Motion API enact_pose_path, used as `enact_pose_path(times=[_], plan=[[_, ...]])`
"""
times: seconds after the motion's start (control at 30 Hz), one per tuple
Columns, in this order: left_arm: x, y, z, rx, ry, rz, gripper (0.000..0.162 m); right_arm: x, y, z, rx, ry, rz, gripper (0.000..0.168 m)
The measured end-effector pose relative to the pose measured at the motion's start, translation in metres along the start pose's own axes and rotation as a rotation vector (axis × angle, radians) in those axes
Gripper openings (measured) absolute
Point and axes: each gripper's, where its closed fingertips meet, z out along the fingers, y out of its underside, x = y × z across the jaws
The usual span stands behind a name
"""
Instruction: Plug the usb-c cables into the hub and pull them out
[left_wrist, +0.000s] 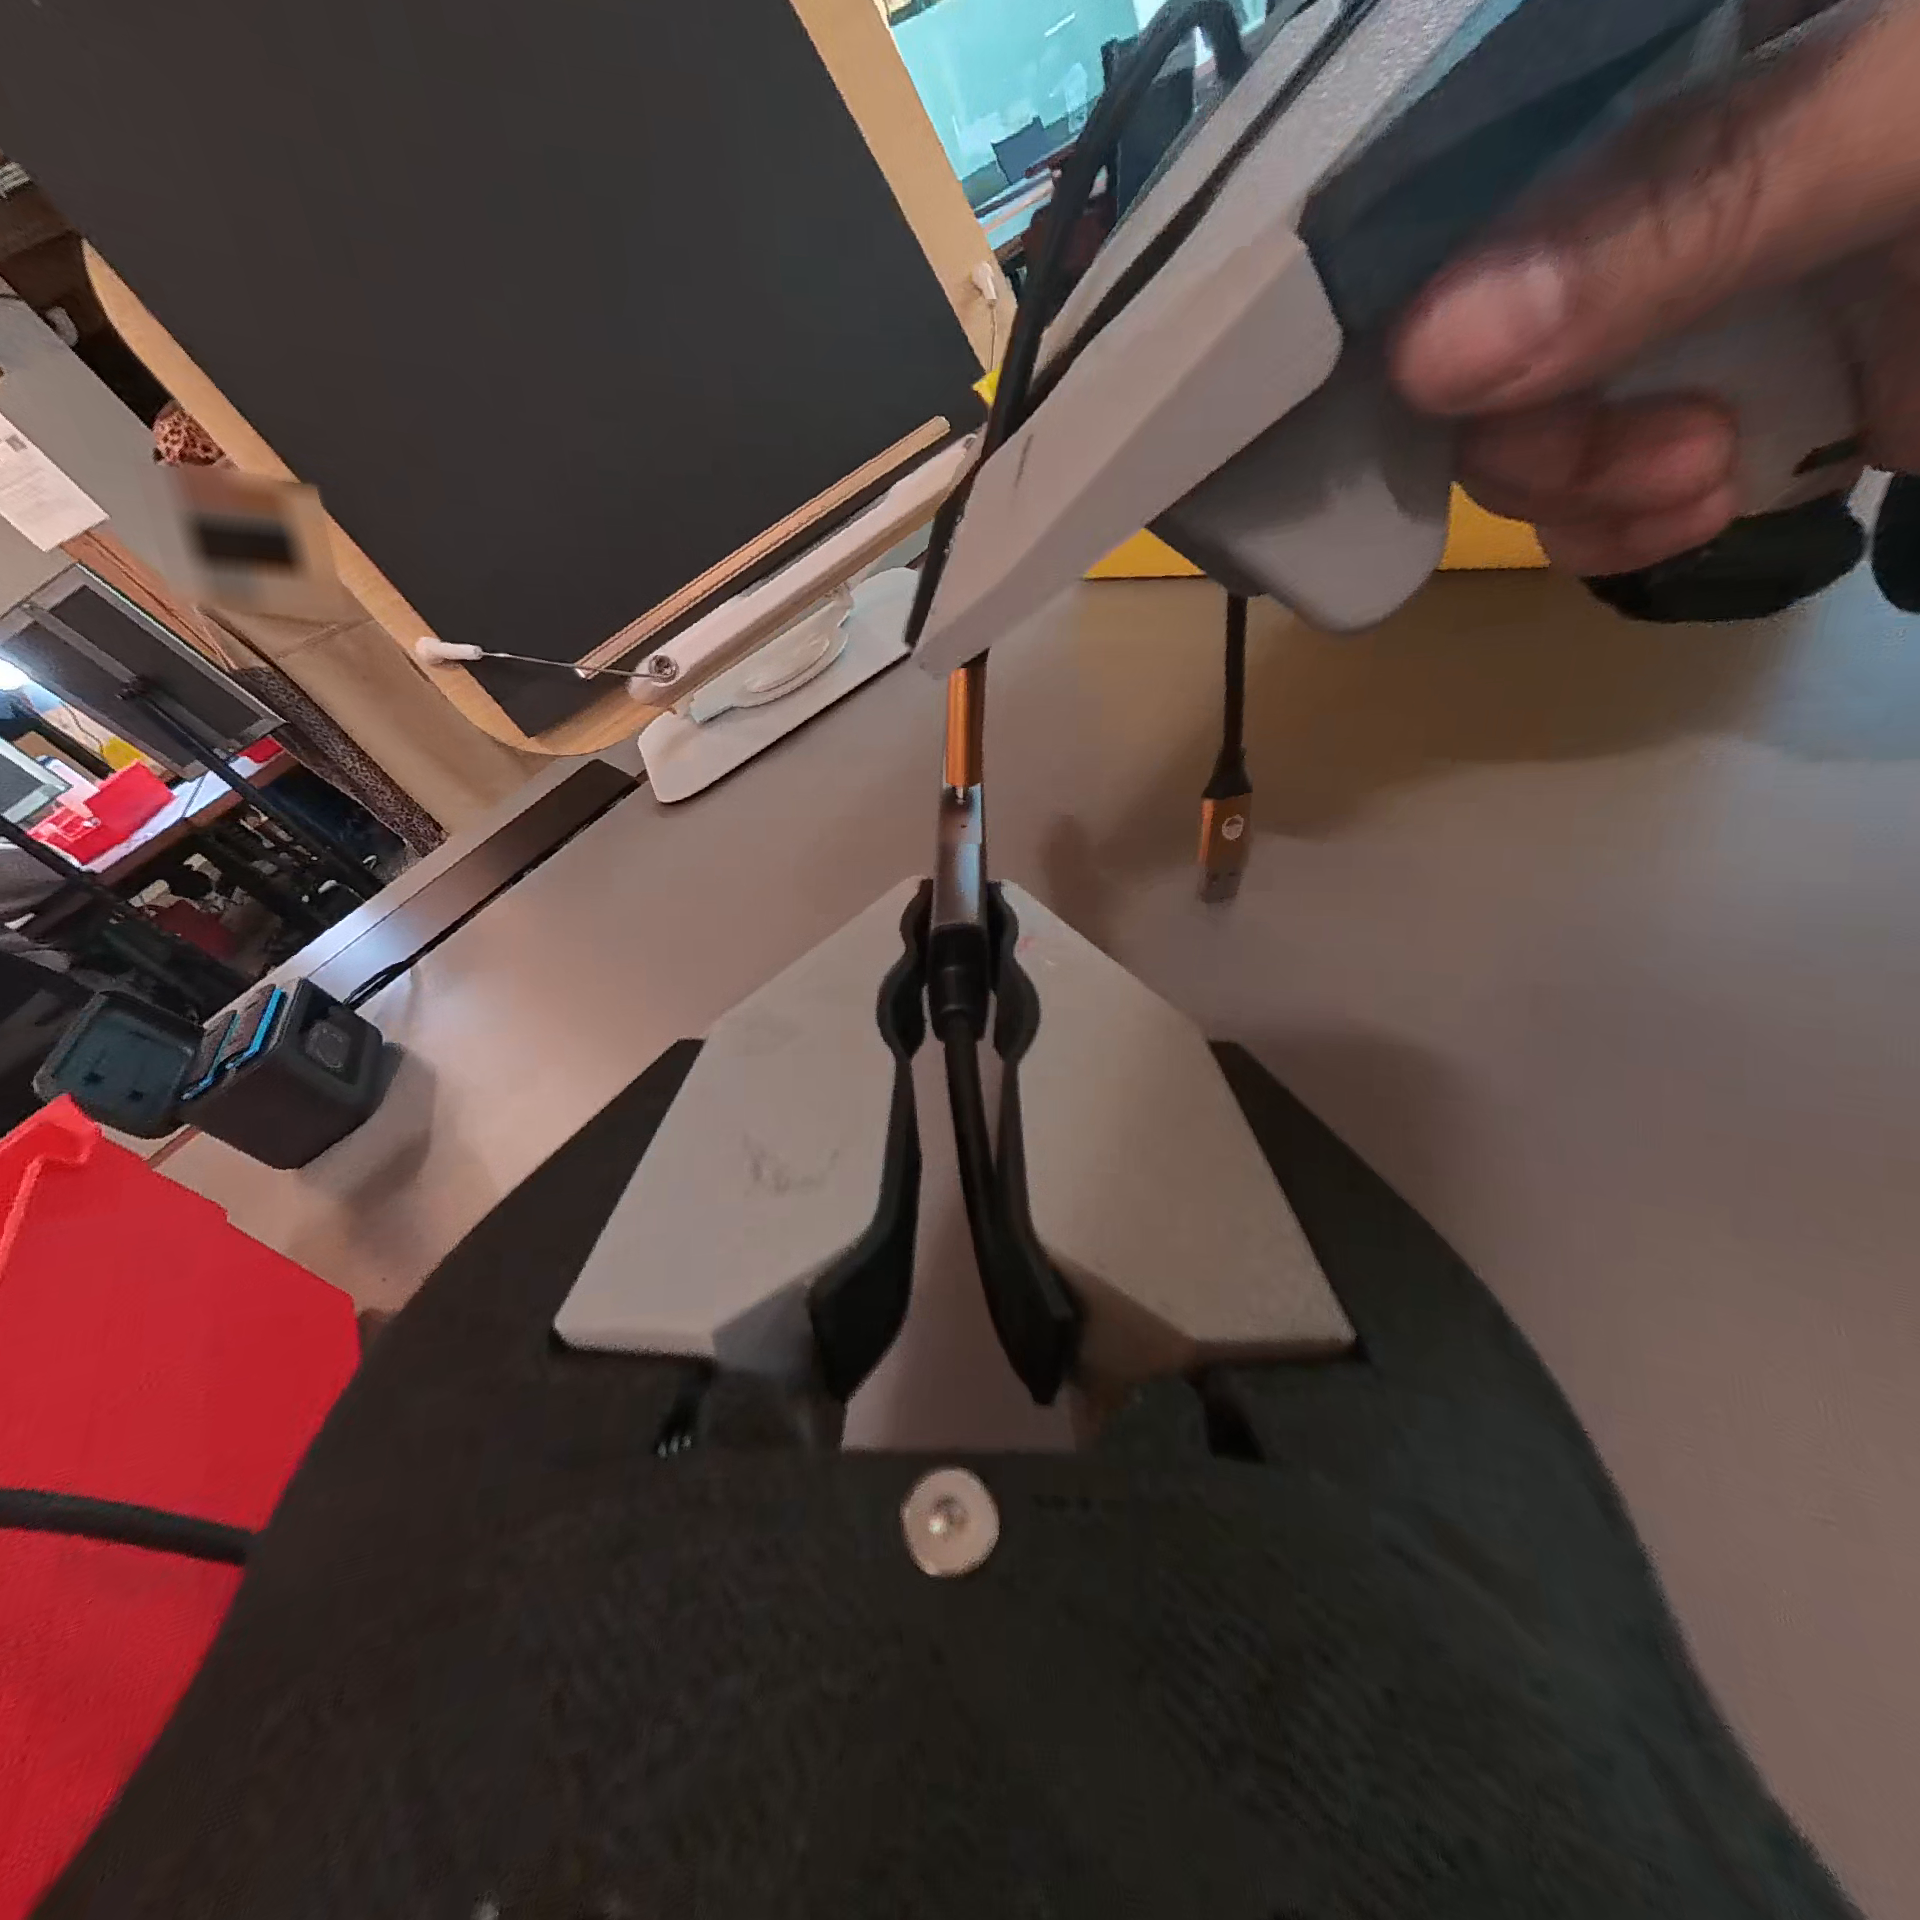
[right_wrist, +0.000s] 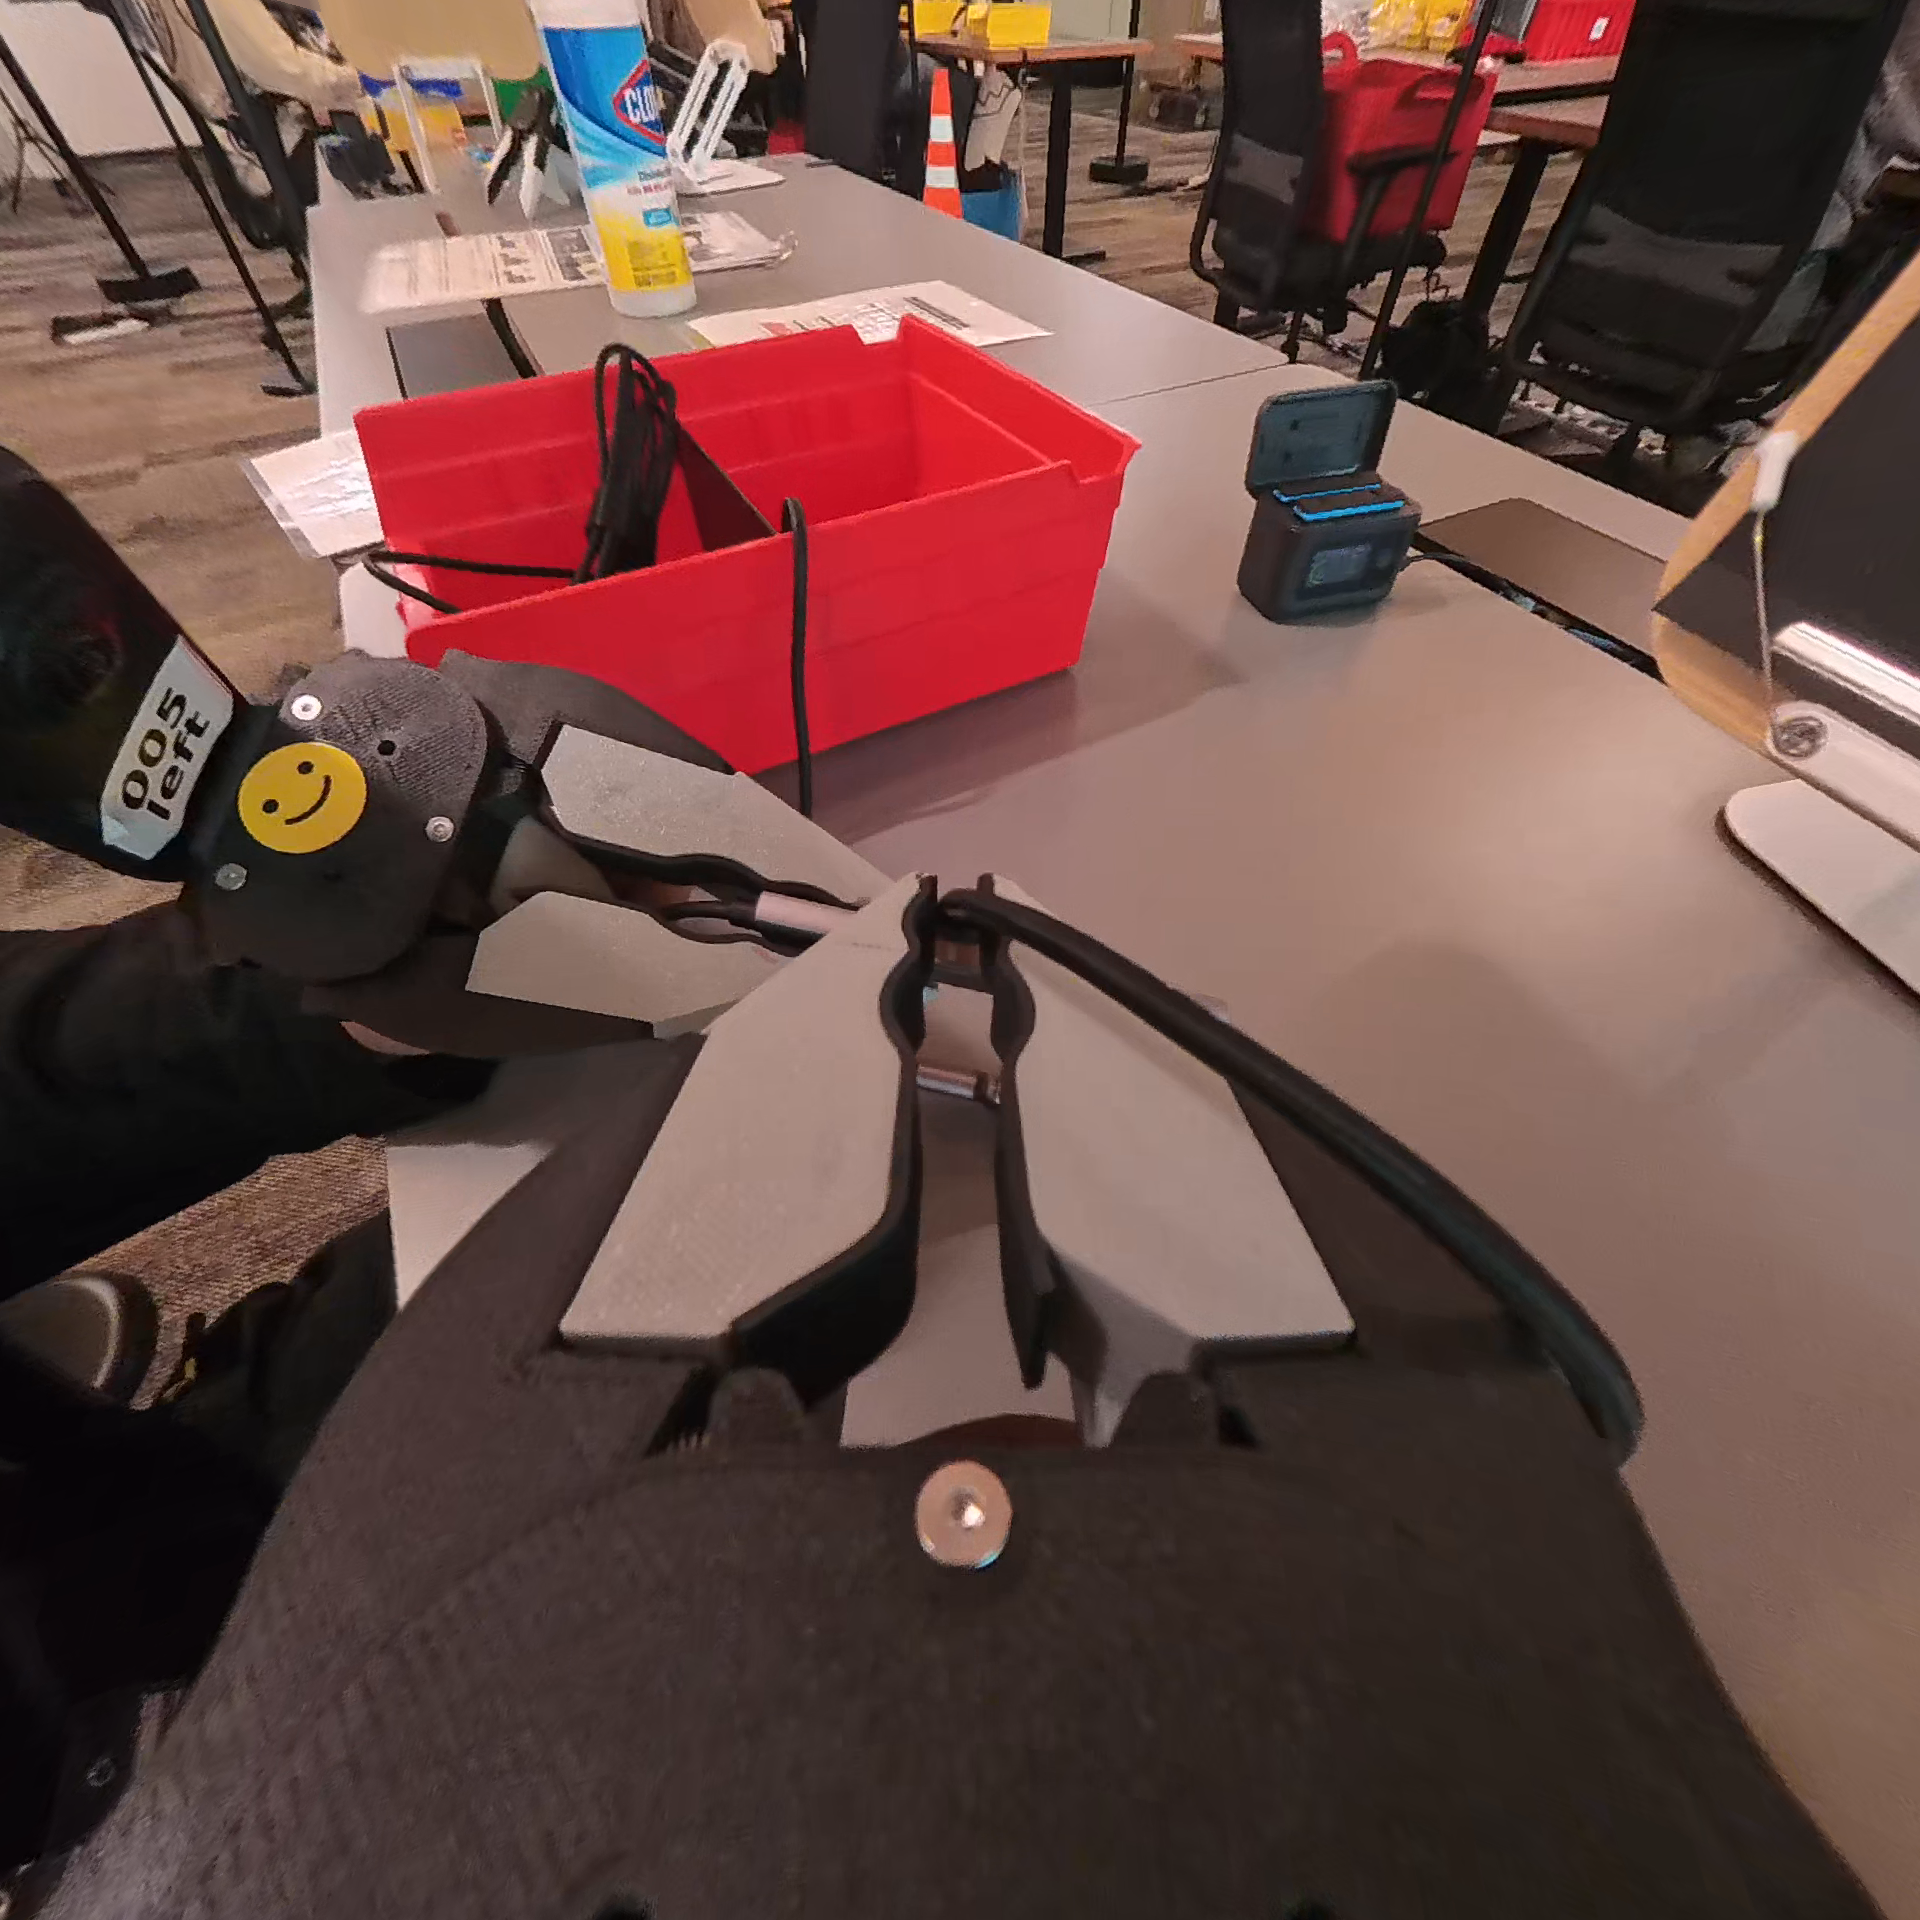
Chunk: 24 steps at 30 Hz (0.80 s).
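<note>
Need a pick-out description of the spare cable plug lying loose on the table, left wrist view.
Start at the grey table and find the right tongs reaching in from the upper right. Just right of them, a black cable drops to an orange-sleeved plug with a bare metal tip. Unlike the orange plug in those tongs, nothing holds it.

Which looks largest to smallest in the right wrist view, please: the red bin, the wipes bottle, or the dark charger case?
As they appear:
1. red bin
2. wipes bottle
3. charger case
The bottle stands farther off, so its real size against the case is unsure.
</note>
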Motion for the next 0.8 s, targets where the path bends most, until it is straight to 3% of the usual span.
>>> enact_pose_path(times=[0.47,0.57,0.67,0.8], plan=[[-0.001,0.000,-0.003,0.009,0.057,-0.095,0.005,-0.001,-0.003,0.009,0.040,-0.075,0.088,0.005],[0.001,-0.012,-0.005,0.094,0.128,-0.171,0.006,-0.007,-0.011,-0.001,0.055,-0.163,0.045,0.006],[0.004,-0.018,-0.009,0.142,0.184,-0.204,0.006,-0.001,0.002,-0.010,-0.079,-0.169,-0.028,0.035],[0.018,-0.027,-0.014,0.192,0.279,-0.215,0.006,-0.005,0.020,-0.020,-0.205,-0.200,-0.207,0.037]])
